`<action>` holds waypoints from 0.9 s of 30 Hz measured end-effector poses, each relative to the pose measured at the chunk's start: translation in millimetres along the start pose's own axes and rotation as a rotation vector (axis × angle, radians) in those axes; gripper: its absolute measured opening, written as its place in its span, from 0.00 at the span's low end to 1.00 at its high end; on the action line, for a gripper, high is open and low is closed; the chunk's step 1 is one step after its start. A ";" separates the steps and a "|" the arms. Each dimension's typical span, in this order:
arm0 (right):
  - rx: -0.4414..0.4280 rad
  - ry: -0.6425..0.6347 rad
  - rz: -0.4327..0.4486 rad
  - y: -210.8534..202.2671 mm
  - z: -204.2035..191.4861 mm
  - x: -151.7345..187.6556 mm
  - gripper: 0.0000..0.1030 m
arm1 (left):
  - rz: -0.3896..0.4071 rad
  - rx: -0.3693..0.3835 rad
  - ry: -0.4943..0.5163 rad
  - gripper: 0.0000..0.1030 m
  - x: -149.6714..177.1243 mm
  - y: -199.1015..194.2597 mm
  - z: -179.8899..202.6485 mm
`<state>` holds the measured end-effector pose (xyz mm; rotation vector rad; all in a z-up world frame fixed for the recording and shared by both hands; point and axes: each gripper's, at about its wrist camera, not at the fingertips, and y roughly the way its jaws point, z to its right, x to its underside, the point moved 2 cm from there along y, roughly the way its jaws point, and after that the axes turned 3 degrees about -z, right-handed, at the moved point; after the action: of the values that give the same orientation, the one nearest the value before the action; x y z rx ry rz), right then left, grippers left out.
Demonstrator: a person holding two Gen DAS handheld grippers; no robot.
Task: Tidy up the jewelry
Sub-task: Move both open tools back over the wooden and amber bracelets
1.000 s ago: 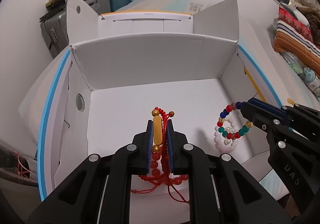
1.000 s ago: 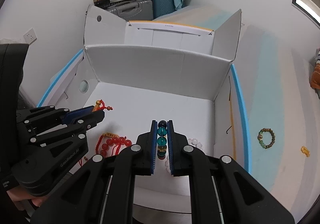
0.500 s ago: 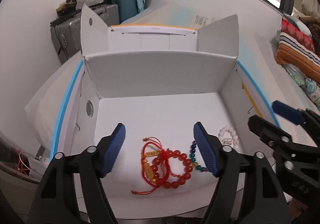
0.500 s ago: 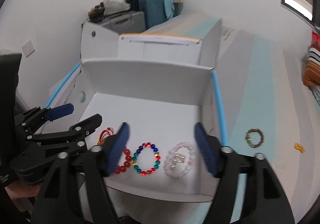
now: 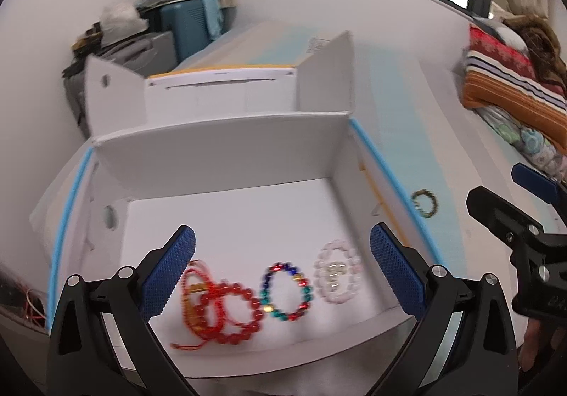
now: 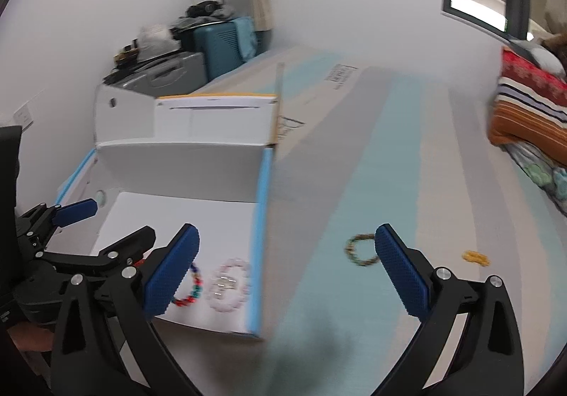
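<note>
While both tongs, left (image 5: 281, 266) and right (image 6: 287, 266), have just spread apart empty, round beaded bracelets (image 5: 283, 293) lie in the white cardboard box (image 5: 219, 137) on the pale striped counter (image 6: 400, 162).

The open white cardboard box (image 5: 219, 137) is showing a smooth matt inside. The red bead bracelet (image 5: 235, 312) and multicoloured bead bracelet (image 5: 287, 293) are looking glossy, the pale pink bead bracelet (image 5: 338, 277) glassy. The black plastic left gripper (image 5: 281, 275) is wearing blue pads (image 5: 168, 270) with a rough dotted texture and shiny metal screws.
</note>
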<state>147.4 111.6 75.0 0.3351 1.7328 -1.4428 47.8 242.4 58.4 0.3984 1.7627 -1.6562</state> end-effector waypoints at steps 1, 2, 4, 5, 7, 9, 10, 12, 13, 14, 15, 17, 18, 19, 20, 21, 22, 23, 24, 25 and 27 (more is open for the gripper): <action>0.006 0.007 0.001 -1.0 6.9 0.8 0.93 | 0.000 0.004 0.007 0.94 -0.6 0.8 6.8; 0.015 0.018 0.002 -2.7 17.8 1.7 0.93 | -0.002 0.010 0.015 0.94 -2.1 2.5 15.8; 0.032 0.042 0.004 -5.4 39.1 3.8 0.93 | -0.003 0.023 0.032 0.94 -5.6 5.9 34.1; 0.039 0.050 0.004 -5.8 47.7 4.9 0.93 | -0.002 0.030 0.039 0.94 -7.1 7.2 42.4; 0.056 0.070 0.004 -7.2 67.0 7.6 0.93 | 0.000 0.041 0.057 0.94 -9.8 10.0 60.2; 0.070 0.092 0.003 -8.5 87.2 10.2 0.93 | -0.001 0.056 0.075 0.95 -12.3 12.5 78.5; 0.081 0.107 0.002 -8.6 100.2 12.0 0.93 | -0.003 0.062 0.085 0.94 -13.9 14.7 89.5; 0.102 0.130 0.000 -8.6 122.2 15.2 0.93 | -0.007 0.074 0.108 0.94 -16.4 19.8 112.2; 0.113 0.148 -0.005 -7.1 138.2 17.6 0.93 | -0.008 0.079 0.116 0.95 -16.7 21.9 120.1; 0.119 0.158 -0.008 -5.3 147.8 19.1 0.93 | -0.009 0.087 0.127 0.94 -17.9 25.5 131.6; 0.128 0.175 -0.016 -1.8 162.9 21.5 0.93 | -0.013 0.092 0.137 0.94 -19.0 29.7 142.8; 0.141 0.198 -0.036 7.9 185.1 25.2 0.93 | -0.020 0.099 0.161 0.94 -20.7 38.2 163.0; 0.145 0.205 -0.046 11.9 194.2 27.5 0.93 | -0.024 0.100 0.173 0.94 -21.0 41.8 170.7; 0.151 0.219 -0.060 19.2 206.9 29.3 0.93 | -0.032 0.098 0.186 0.94 -21.9 48.5 181.6; 0.157 0.228 -0.074 26.0 217.3 31.3 0.93 | -0.040 0.100 0.192 0.94 -22.7 54.3 189.8; 0.162 0.234 -0.089 33.7 227.0 33.1 0.93 | -0.047 0.105 0.194 0.94 -23.7 60.8 196.6; 0.164 0.237 -0.100 39.9 233.3 35.0 0.93 | -0.058 0.109 0.195 0.94 -24.9 70.3 204.0; 0.166 0.241 -0.116 48.2 242.4 37.5 0.93 | -0.071 0.106 0.193 0.94 -26.0 80.0 209.2; 0.167 0.246 -0.132 56.6 251.1 40.4 0.93 | -0.083 0.102 0.192 0.94 -26.2 88.7 213.1; 0.168 0.250 -0.143 63.3 256.2 41.5 0.93 | -0.094 0.102 0.191 0.94 -26.1 99.7 218.0; 0.171 0.261 -0.167 78.8 268.2 45.5 0.93 | -0.109 0.098 0.191 0.94 -24.7 118.1 225.7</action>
<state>285.4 -120.9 -9.3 0.4983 1.8834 -1.7364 200.4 47.4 -6.4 0.5291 1.8754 -1.8385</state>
